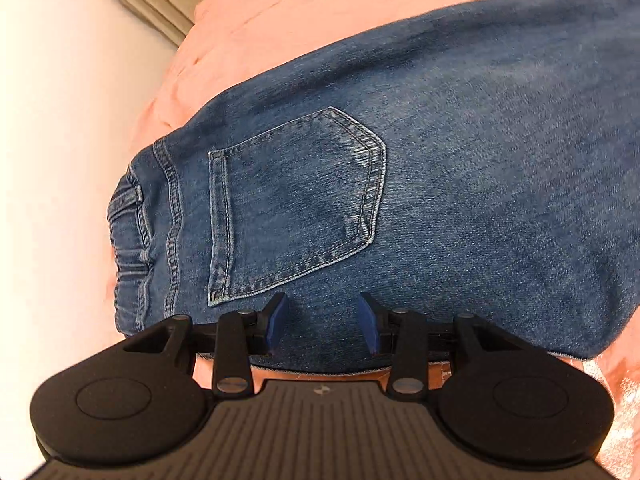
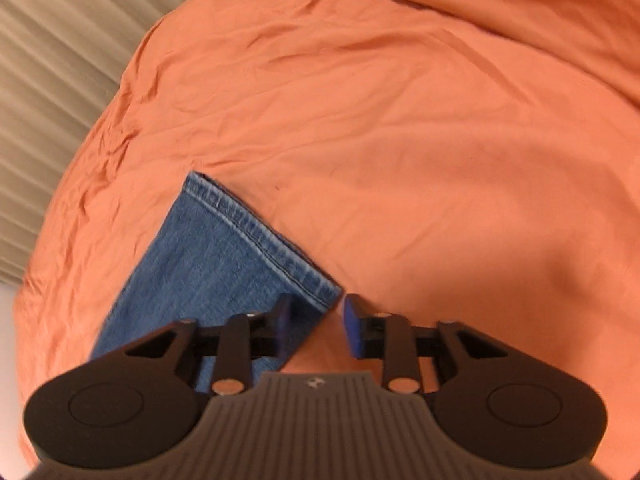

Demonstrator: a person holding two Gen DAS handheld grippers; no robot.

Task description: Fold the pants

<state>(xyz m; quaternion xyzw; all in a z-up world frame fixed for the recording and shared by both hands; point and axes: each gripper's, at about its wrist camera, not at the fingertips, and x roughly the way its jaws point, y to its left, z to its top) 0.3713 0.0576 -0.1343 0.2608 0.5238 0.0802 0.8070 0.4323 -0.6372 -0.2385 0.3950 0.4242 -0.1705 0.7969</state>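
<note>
Pants (image 1: pixel 440 160) lie lengthwise, waistband left, on the orange sheet (image 2: pixel 400 120); both grippers' jaws spread, empty.

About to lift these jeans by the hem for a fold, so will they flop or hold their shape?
Probably floppy: the jeans lie flat and follow the orange sheet. The stitched hem looks thicker, so likely a firmer grip spot. Denim looks fairly heavy, so the leg may drag.
</note>
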